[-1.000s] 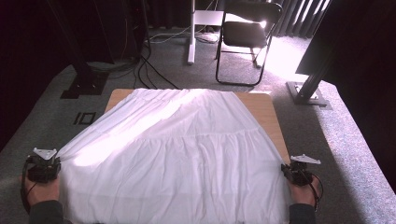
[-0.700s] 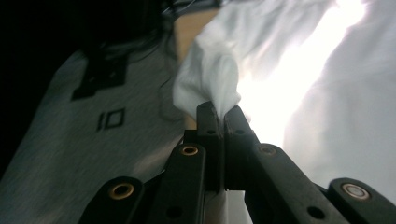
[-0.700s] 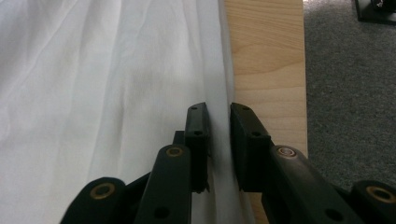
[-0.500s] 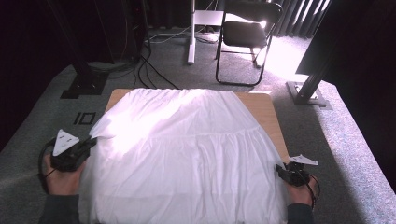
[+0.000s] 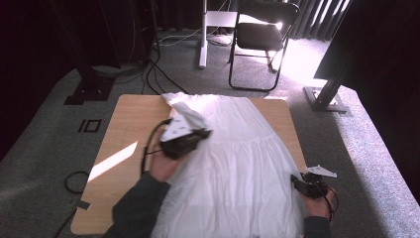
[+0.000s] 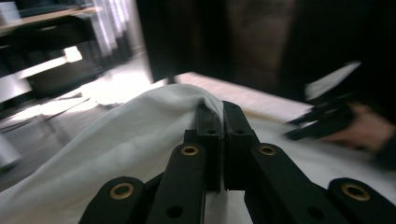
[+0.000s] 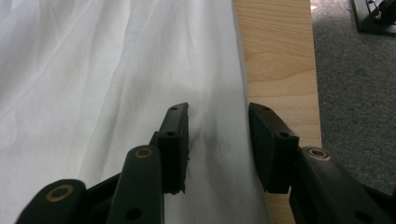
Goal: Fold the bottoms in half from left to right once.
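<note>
Wooden table (image 5: 124, 129) is carrying the white cloth (image 5: 237, 163), which is being folded. Left tongs (image 5: 190, 141) are clamping its corner, carrying it across; next, laying it flat. Right tongs (image 7: 217, 140) have just been opening, straddling the cloth's edge.

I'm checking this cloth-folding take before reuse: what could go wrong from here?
The left gripper is clamped on a thin pinch of the white cloth, which might slip free. The right gripper has just been opening, pads off the cloth edge lying between them, so that side may drag across the table and crease the fold.
</note>
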The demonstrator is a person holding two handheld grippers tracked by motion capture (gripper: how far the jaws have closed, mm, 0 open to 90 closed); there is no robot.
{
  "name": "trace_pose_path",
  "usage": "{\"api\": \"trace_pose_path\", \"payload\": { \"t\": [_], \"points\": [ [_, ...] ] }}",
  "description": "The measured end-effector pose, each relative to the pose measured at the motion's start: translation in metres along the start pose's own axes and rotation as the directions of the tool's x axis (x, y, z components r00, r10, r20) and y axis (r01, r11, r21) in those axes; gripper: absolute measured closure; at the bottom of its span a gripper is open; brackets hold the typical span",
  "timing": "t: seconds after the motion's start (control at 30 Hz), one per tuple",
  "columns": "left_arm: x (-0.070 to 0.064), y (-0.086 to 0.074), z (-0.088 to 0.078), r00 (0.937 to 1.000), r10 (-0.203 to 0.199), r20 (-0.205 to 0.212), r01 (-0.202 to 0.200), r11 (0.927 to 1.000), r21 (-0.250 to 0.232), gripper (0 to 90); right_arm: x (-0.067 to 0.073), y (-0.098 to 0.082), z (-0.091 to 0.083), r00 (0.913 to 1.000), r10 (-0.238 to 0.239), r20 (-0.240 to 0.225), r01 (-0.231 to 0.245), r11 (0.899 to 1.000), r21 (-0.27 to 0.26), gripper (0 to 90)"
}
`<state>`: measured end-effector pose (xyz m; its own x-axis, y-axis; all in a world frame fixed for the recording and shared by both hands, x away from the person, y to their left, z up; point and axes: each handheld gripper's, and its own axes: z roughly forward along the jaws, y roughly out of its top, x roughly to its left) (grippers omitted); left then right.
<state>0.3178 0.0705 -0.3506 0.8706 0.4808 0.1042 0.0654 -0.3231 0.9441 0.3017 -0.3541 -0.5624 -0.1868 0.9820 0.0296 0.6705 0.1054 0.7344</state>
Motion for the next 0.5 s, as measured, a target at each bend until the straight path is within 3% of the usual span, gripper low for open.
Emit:
{"api": "trace_pose_path", "payload": {
  "t": [0.03,0.07,0.1,0.2,0.27,0.3,0.37,0.43,0.5],
  "points": [
    [-0.015,0.004,0.022,0.9972,0.016,0.072,-0.016,0.9999,-0.004,88.4,0.0,0.0,0.0,1.0,0.0,0.0,0.0,1.0,0.0,58.9],
    [-0.023,0.003,0.036,0.9929,0.012,0.118,-0.012,0.9999,0.001,88.4,0.0,0.0,0.0,1.0,0.0,0.0,0.0,1.0,-0.001,58.9],
    [-0.034,-0.001,0.06,0.9843,0.004,0.176,-0.01,0.9995,0.031,88.3,0.0,0.0,0.0,1.0,0.0,0.0,0.0,1.0,-0.001,58.9],
    [-0.051,-0.023,0.107,0.9703,-0.027,0.241,-0.007,0.9906,0.137,88.1,0.0,0.0,0.0,1.0,-0.001,0.0,0.001,1.0,0.0,58.8],
    [-0.051,-0.043,0.131,0.9631,-0.08,0.257,0.025,0.9769,0.212,81.2,0.0,0.0,0.0,1.0,-0.003,-0.001,0.003,1.0,0.005,57.0],
    [-0.05,-0.051,0.136,0.9663,-0.088,0.242,0.028,0.9703,0.24,73.1,0.001,0.001,0.0,1.0,-0.003,-0.004,0.003,1.0,0.009,55.4],
    [-0.042,-0.062,0.134,0.9755,-0.095,0.198,0.043,0.9671,0.251,62.0,0.003,0.003,0.0,1.0,-0.007,-0.001,0.007,1.0,0.025,50.1],
    [-0.028,-0.067,0.118,0.9784,-0.126,0.164,0.087,0.9699,0.228,57.4,0.007,0.005,0.0,0.9999,-0.014,0.009,0.013,0.999,0.041,45.7],
    [-0.012,-0.071,0.097,0.9868,-0.136,0.088,0.114,0.9696,0.216,53.6,0.014,0.011,-0.005,0.9993,-0.034,0.018,0.033,0.999,0.026,44.2]
  ]
}}
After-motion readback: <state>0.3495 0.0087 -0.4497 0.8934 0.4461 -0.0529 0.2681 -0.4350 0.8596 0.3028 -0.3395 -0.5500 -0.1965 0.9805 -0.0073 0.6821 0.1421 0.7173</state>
